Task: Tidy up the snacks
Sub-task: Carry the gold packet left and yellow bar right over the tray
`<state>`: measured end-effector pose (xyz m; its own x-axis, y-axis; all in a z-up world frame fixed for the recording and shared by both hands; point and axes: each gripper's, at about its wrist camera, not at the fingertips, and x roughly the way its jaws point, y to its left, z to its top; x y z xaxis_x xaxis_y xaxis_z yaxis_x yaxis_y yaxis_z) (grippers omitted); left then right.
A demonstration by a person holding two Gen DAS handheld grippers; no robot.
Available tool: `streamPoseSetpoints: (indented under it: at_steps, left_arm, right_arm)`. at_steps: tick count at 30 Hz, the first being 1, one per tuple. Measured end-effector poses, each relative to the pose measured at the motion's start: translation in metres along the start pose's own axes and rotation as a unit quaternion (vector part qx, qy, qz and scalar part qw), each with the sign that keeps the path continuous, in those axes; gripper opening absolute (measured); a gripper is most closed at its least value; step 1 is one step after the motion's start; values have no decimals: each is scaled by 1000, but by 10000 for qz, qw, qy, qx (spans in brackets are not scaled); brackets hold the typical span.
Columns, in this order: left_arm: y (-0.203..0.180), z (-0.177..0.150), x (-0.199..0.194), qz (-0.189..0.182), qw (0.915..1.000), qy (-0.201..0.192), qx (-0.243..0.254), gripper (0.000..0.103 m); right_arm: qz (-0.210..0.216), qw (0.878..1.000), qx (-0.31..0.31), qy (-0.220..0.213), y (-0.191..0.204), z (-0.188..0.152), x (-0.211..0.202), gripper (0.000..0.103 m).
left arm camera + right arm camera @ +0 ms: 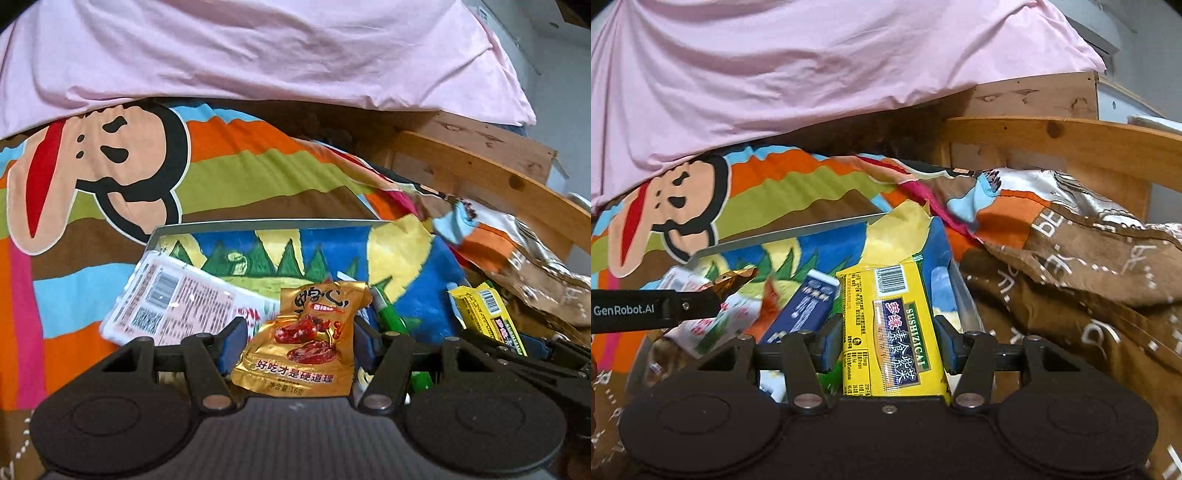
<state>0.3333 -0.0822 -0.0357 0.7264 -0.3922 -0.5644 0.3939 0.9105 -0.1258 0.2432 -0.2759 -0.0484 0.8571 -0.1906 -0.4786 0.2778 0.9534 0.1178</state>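
Gold snack pouch (301, 341) sits low center, pinched in the left tongs (300, 345). Yellow snack pack (892, 332), also low center, is clamped by the right tongs (886, 341). Both hang over a painted tray (258, 225) on the colorful bedspread (229, 162).

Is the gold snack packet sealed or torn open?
Sealed, apparently: the gold snack packet, held in the left gripper, shows no tear across its crimped top edge.

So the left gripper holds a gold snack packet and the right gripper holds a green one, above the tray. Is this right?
Not quite: the packet in the right gripper is yellow, as the right wrist view shows. The left gripper does hold a gold snack packet, above the tray.
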Motion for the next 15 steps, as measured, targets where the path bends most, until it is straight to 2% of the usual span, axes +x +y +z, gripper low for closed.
streamPoseSetpoints:
  at_steps: [5, 10, 15]
  left_arm:
    - [2, -1, 20, 170, 9998, -81, 56, 65]
    - [9, -5, 35, 172, 9997, 3, -164, 65]
    - [5, -7, 42, 261, 9996, -16, -107, 65]
  right_arm:
    - [-37, 10000, -86, -21, 1, 4, 19, 53]
    - [-123, 9996, -242, 117, 3, 1, 37, 53]
    - [-130, 9995, -204, 186, 3, -1, 46, 53]
